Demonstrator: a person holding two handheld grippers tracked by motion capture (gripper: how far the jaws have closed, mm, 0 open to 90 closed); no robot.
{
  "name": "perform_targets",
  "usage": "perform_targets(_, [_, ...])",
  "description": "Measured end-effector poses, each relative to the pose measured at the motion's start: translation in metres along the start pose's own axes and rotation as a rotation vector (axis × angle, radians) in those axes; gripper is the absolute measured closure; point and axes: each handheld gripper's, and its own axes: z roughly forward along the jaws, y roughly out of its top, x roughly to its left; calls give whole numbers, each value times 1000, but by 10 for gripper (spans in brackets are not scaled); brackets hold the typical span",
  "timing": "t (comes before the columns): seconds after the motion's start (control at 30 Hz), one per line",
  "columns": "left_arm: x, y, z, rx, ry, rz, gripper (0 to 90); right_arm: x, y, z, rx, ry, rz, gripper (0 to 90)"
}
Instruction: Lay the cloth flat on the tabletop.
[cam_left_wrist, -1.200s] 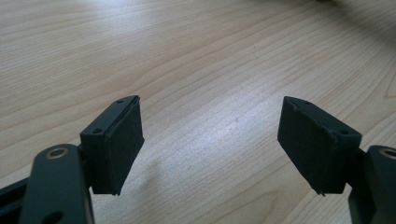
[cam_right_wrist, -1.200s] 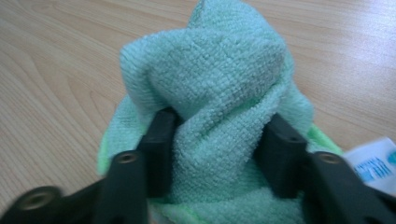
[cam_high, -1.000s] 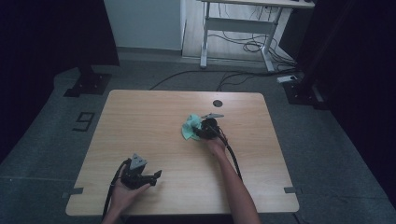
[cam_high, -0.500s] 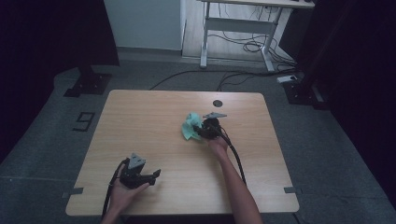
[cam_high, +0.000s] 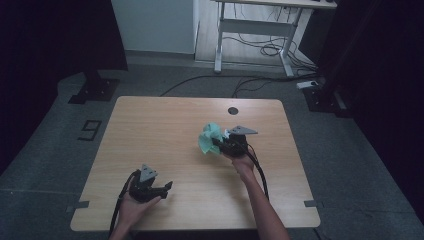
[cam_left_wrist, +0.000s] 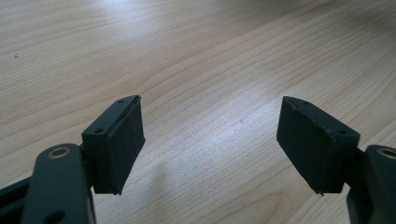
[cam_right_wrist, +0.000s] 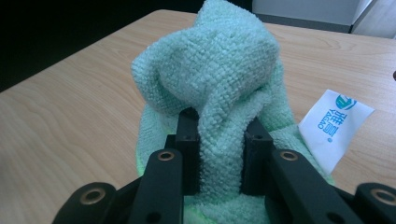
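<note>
Presently we list: one mint-green cloth, bunched and pinched between the jaws of the right gripper, right of the tabletop's centre, white label hanging beside it. The jaws have just been closing on that fold. Step, as we judge it: lifting the cloth; next comes a steady carry without dragging. Left gripper: jaws spread, empty, near the front edge. Surroundings: pale wood, grey floor, cables, a desk frame behind.
</note>
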Motion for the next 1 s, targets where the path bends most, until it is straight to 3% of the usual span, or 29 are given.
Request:
perform_targets(0.37, [7, -2, -4, -9, 4, -24, 232, 14, -15, -30, -36, 41, -24, 738])
perform_targets(0.63, [10, -2, -6, -11, 7, -36, 233, 31, -37, -55, -34, 65, -53, 737])
perform_targets(0.8, [9, -3, -5, -7, 2, -34, 233, 40, -50, -62, -18, 94, -33, 735])
perform_targets(1.0, [9, -3, -6, -11, 2, -38, 233, 52, -66, -63, 42, 104, -66, 734])
